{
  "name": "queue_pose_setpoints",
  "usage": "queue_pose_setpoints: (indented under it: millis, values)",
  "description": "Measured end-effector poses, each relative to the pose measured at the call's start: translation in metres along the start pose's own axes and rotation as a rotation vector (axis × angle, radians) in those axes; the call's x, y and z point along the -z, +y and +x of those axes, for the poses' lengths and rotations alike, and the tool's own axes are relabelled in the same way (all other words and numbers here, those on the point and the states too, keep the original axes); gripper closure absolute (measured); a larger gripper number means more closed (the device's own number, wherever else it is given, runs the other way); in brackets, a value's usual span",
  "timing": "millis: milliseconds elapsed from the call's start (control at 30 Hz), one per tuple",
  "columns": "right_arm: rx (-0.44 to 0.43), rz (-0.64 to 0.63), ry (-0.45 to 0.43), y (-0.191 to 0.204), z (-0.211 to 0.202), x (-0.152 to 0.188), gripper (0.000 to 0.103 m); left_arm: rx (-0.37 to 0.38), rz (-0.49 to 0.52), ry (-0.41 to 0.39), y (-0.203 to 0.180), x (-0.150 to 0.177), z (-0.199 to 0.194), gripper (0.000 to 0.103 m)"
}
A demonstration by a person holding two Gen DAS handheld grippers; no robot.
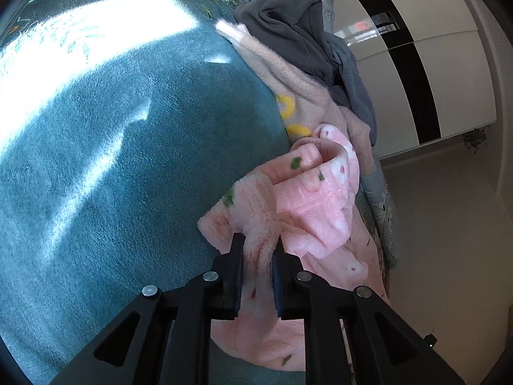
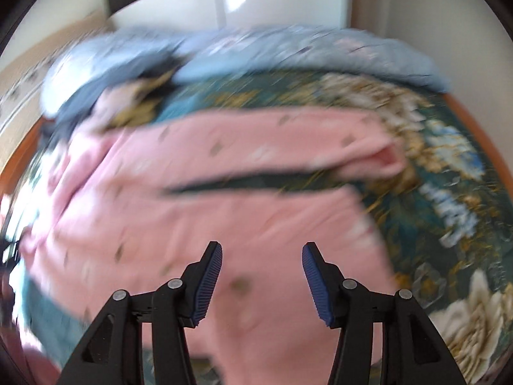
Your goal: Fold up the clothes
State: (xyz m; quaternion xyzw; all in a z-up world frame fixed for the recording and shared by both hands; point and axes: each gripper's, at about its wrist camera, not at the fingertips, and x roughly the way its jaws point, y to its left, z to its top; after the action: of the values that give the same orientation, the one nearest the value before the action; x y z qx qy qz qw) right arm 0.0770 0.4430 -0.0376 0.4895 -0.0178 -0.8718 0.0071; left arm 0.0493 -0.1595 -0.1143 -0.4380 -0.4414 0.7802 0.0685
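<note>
The left gripper [image 1: 259, 240] pinches a fold of the pink fleece garment [image 1: 307, 205] at the teal blanket's [image 1: 112, 160] 3 o'clock edge, while the right gripper [image 2: 262, 250], fingers wide and empty, hovers over the garment's blurred legs [image 2: 224, 173], spread toward 12 o'clock.

Hard sunlight blows out the teal blanket [image 1: 96, 147] in the left wrist view; the right wrist view smears with motion blur, edges bowed.
</note>
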Motion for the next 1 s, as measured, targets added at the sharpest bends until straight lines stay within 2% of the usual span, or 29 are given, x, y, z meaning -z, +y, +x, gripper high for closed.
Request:
queue_pose_setpoints:
  millis: [133,300,367,433,567,667,767,867,933,1000]
  values:
    - [0.013,-0.097,0.060,0.032,0.018,0.016,0.044,0.006,0.007,-0.006,-0.001,0.000,-0.001,0.070]
    - [0.083,-0.129,0.114,0.046,0.033,0.030,0.043,0.007,0.042,-0.005,-0.006,0.000,0.001,0.060]
    - [0.126,-0.139,0.124,0.047,0.036,0.033,0.047,0.007,0.048,-0.006,-0.007,0.001,0.001,0.059]
    - [0.160,-0.116,0.120,0.038,0.030,0.034,0.085,0.005,0.050,-0.009,-0.007,0.001,0.001,0.058]
    - [0.113,-0.035,0.095,0.009,0.007,0.023,0.090,0.004,0.055,-0.009,-0.006,0.002,0.000,0.058]
    - [0.107,0.053,-0.002,-0.026,-0.033,0.004,0.091,0.002,0.048,-0.010,-0.004,0.002,-0.002,0.058]
    - [0.183,0.141,-0.105,-0.072,-0.076,-0.016,0.092,0.002,0.051,-0.021,-0.005,0.001,-0.005,0.058]
    - [0.286,0.204,-0.171,-0.119,-0.109,-0.031,0.092,0.002,0.052,-0.029,-0.006,0.001,-0.007,0.058]
    - [0.353,0.248,-0.190,-0.154,-0.122,-0.039,0.092,0.003,0.049,-0.032,-0.006,0.001,-0.007,0.058]
    - [0.383,0.301,-0.184,-0.188,-0.121,-0.042,0.093,0.002,0.042,-0.033,-0.005,0.000,-0.007,0.058]
